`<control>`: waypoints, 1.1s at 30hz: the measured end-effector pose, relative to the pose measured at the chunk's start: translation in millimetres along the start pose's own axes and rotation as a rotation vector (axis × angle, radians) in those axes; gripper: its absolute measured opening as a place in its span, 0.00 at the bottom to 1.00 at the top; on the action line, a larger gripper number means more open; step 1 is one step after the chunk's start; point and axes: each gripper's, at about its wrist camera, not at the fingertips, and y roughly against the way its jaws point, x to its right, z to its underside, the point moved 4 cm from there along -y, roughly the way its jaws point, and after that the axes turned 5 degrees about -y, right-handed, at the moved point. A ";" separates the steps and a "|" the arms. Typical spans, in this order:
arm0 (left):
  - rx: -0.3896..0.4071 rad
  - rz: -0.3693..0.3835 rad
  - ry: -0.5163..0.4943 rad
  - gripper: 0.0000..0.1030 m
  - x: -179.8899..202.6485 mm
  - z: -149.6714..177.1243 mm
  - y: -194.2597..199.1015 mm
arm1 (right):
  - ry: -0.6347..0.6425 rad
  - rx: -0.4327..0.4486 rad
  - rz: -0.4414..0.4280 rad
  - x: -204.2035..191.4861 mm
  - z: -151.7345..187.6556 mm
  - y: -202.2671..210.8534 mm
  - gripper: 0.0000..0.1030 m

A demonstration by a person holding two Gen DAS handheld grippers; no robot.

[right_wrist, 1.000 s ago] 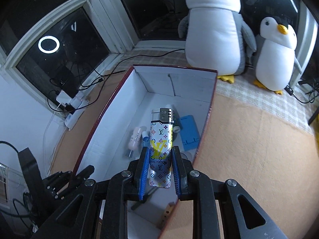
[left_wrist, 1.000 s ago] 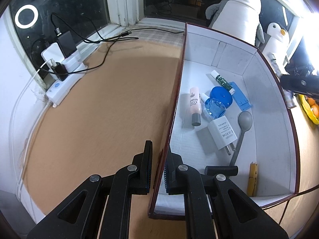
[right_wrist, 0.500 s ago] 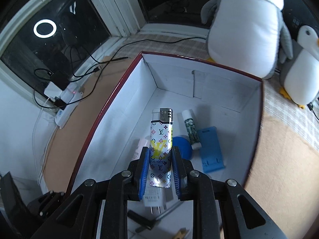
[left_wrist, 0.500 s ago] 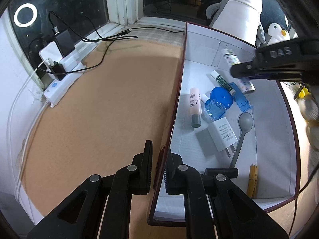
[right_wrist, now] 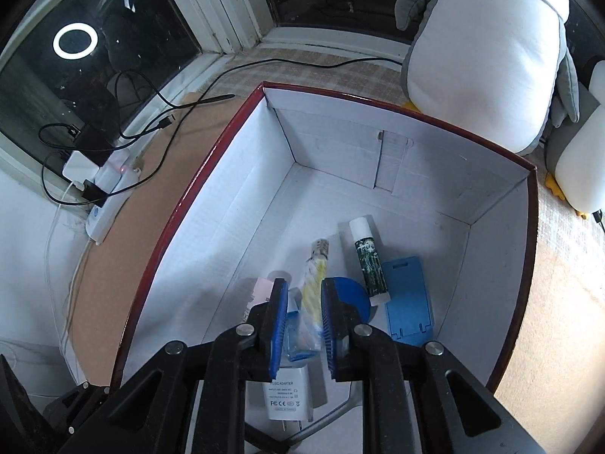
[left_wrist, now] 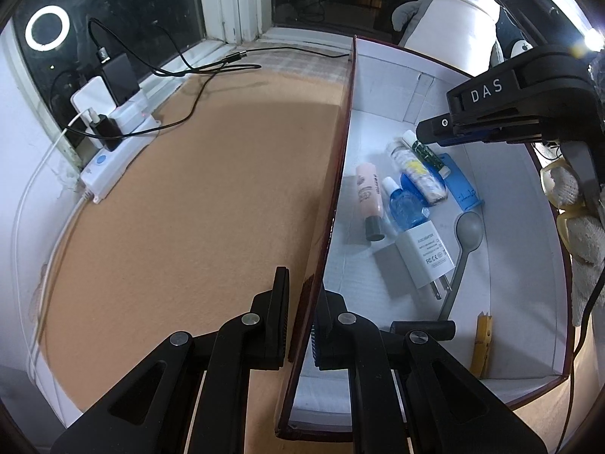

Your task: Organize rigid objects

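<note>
Here, from the left wrist: black plastic left gripper (left_wrist: 302,302) pressed together on the thin red-edged left wall of the box (left_wrist: 340,151). White cardboard inside, smooth and flat. Soft tan table (left_wrist: 189,208) to the left, with a white power strip (left_wrist: 109,159) and black cords by the dark window. Fluffy white penguin (left_wrist: 453,19) behind the box.

In the box: a round pink tube (left_wrist: 368,198), a clear blue bottle (left_wrist: 406,204), a boxy white charger (left_wrist: 425,255) with metal pins, a grey spoon (left_wrist: 469,227), a flat blue card (left_wrist: 463,185), a green stick (left_wrist: 427,153) and a yellow peg (left_wrist: 482,344). Lighter (left_wrist: 418,174), white with bright little marks, lying flat on the blue things. Right gripper (left_wrist: 423,132) up above it, not touching, hiding part of the far wall. Hand (left_wrist: 582,227) in a knit glove at the right edge.

Next, from the right wrist: right gripper (right_wrist: 304,295) with ridged blue pads, pointing down into the box (right_wrist: 211,189). Jaws closing a little, still apart. Lighter (right_wrist: 314,276) seen in the gap, blurry, lower down, with neither pad on it. Stick (right_wrist: 368,261) and card (right_wrist: 410,295) just to the right. Charger (right_wrist: 285,389) and bottle (right_wrist: 298,340) partly hidden under the fingers. Penguin (right_wrist: 491,56) big and plump past the back wall.
</note>
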 end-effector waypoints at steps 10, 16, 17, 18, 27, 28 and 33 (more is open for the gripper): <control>-0.002 0.000 -0.002 0.08 0.8 0.7 0.4 | 0.003 0.008 -0.002 0.8 0.9 6.7 0.26; 0.002 -0.002 -0.005 0.08 0.7 -0.1 1.6 | 0.020 0.028 0.001 3.4 7.9 18.6 0.29; 0.002 -0.002 -0.005 0.08 0.8 0.0 2.1 | 0.023 0.032 0.001 3.2 9.3 20.8 0.30; 0.002 -0.002 -0.006 0.08 0.5 -0.2 2.1 | 0.026 0.034 0.000 3.0 10.7 22.8 0.33; 0.006 -0.005 -0.003 0.08 -0.3 -0.3 5.6 | 0.047 0.073 0.002 6.2 34.6 45.5 0.44; 0.007 -0.005 -0.004 0.08 -0.5 -0.4 6.3 | 0.044 0.075 -0.004 7.6 38.1 48.0 0.45; 0.015 -0.007 -0.006 0.08 -0.3 -0.8 10.7 | 0.067 0.093 0.004 9.2 56.1 59.1 0.46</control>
